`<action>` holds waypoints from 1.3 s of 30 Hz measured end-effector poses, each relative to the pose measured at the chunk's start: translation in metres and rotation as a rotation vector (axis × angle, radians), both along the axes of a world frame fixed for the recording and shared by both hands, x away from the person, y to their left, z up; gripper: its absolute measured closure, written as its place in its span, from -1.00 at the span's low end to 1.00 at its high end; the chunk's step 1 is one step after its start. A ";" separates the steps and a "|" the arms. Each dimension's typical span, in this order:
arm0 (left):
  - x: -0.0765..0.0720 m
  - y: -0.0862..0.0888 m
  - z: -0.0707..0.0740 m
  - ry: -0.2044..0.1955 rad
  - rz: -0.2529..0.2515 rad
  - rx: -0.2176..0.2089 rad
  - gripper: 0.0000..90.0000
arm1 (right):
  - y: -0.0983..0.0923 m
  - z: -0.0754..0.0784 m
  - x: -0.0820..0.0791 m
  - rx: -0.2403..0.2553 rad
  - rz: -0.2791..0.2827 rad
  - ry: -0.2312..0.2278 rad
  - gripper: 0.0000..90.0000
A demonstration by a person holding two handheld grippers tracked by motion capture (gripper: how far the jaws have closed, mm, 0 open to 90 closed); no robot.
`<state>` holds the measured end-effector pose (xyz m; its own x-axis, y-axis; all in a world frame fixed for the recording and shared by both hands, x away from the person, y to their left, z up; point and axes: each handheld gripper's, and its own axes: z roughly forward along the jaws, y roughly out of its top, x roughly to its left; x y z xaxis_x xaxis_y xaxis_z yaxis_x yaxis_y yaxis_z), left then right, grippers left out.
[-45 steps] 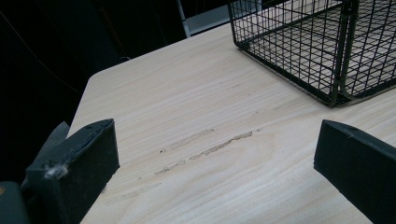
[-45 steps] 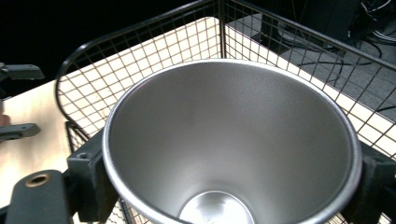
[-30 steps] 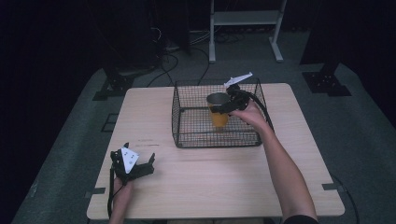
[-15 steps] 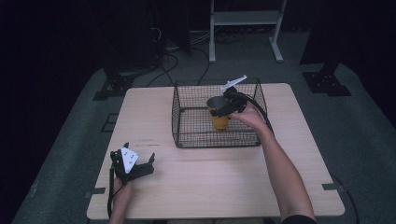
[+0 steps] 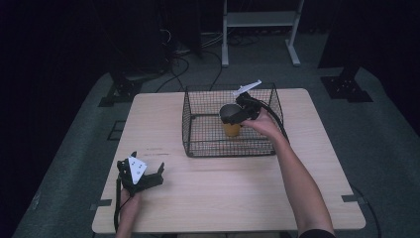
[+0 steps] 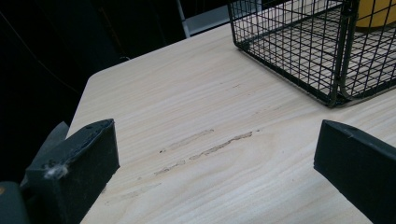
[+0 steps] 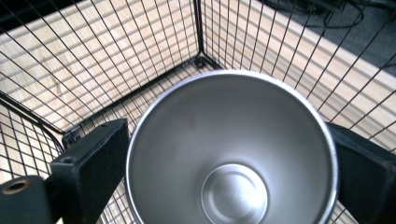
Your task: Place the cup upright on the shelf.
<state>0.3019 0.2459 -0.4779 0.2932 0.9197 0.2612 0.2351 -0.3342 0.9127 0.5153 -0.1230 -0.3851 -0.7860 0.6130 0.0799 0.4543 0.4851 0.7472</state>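
Clearly the work in hand is handling the cup inside the wire basket, so start from the biggest thing, the table (image 5: 223, 198), a pale wooden top with the basket (image 5: 198, 134) standing toward its 12 o'clock edge. That black wire basket has tall mesh walls, and these are what the move has to respect: any lift or lowering should run straight up and down, well off the wires, since a tilt toward 3 o'clock would likely knock the rim against the mesh.

Next comes the cup (image 7: 231, 154), a yellow tumbler with a steel inside, standing upright and open-mouthed within the basket, toward its 3 o'clock half. The right gripper (image 5: 240, 115) has its jaws pressed against the cup's rim from two opposite sides, pinching it (the steel wall looks smooth, so I judge a firm, level squeeze matters more than speed). Keeping the wrist level should stop the cup from swinging on so high a hold.

Smallest in play, the left gripper (image 5: 148, 179) rests at the table's 7 o'clock corner, well apart from the basket, its jaws spread wide with nothing between them; it could steady the basket's near wall if the wire frame slides.
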 end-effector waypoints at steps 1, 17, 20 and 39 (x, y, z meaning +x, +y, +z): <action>0.000 0.000 0.000 0.000 0.000 -0.001 -1.00 | 0.000 0.001 0.000 -0.003 0.001 -0.006 -0.87; 0.000 0.000 0.000 0.000 0.000 0.003 -1.00 | -0.010 0.010 -0.004 0.041 -0.017 -0.017 -0.90; 0.000 0.000 0.000 0.001 0.001 0.001 -1.00 | -0.014 0.014 -0.006 0.061 -0.024 -0.025 -0.90; 0.000 -0.001 0.000 0.000 0.000 0.006 -1.00 | -0.023 0.035 -0.022 0.130 -0.011 -0.056 -0.89</action>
<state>0.3019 0.2453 -0.4779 0.2934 0.9181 0.2665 0.2349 -0.3395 0.9108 0.4937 -0.1463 -0.3502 -0.7848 0.6089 0.1155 0.4147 0.3774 0.8280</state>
